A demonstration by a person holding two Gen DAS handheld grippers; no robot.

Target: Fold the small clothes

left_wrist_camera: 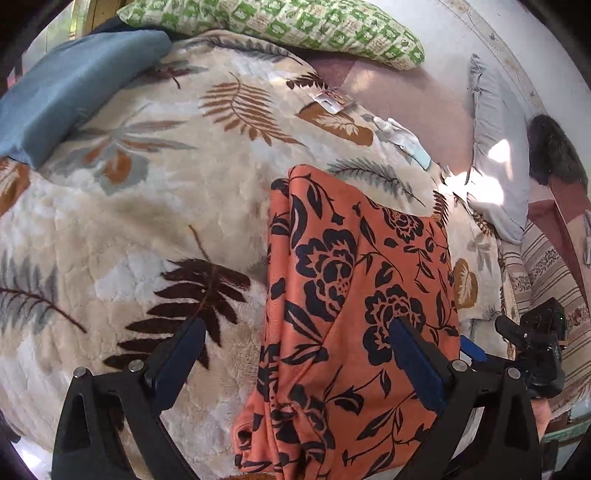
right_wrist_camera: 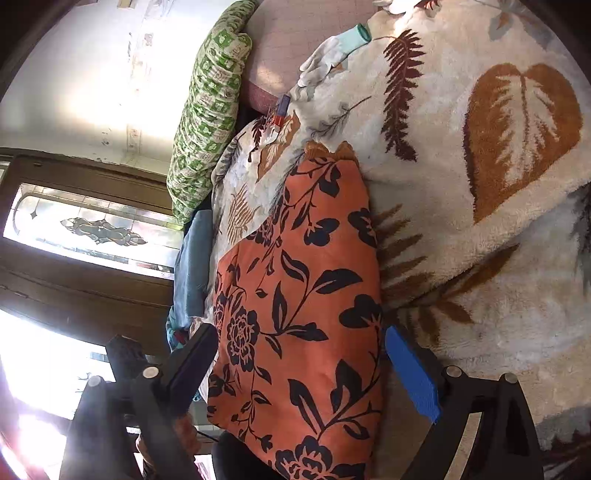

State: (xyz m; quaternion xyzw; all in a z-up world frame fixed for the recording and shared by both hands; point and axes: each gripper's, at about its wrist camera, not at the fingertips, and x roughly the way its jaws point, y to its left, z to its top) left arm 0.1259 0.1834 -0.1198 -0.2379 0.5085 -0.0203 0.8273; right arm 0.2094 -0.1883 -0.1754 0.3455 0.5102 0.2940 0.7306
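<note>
- Cream plush blanket with brown and grey leaf print point(left_wrist_camera: 140, 206) fills the frame's centre.
- Green-and-white patterned pillow point(left_wrist_camera: 295, 26) lies along the top.
- Dark wooden door with leaded glass point(right_wrist_camera: 85, 225) glows at left.

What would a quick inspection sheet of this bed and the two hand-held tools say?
Surface: fleece blanket with a leaf print, spread over a bed.
Job's things: orange flowered garment, lying as a long folded strip on the blanket.
Clutter: white glove; green patterned pillow; blue cloth; grey pillow.
Grippers: left gripper open, fingers apart over the garment's left edge; right gripper open, fingers either side of the garment.
Cables: nothing seen.
Surroundings: pale wall; wooden door with patterned glass.
</note>
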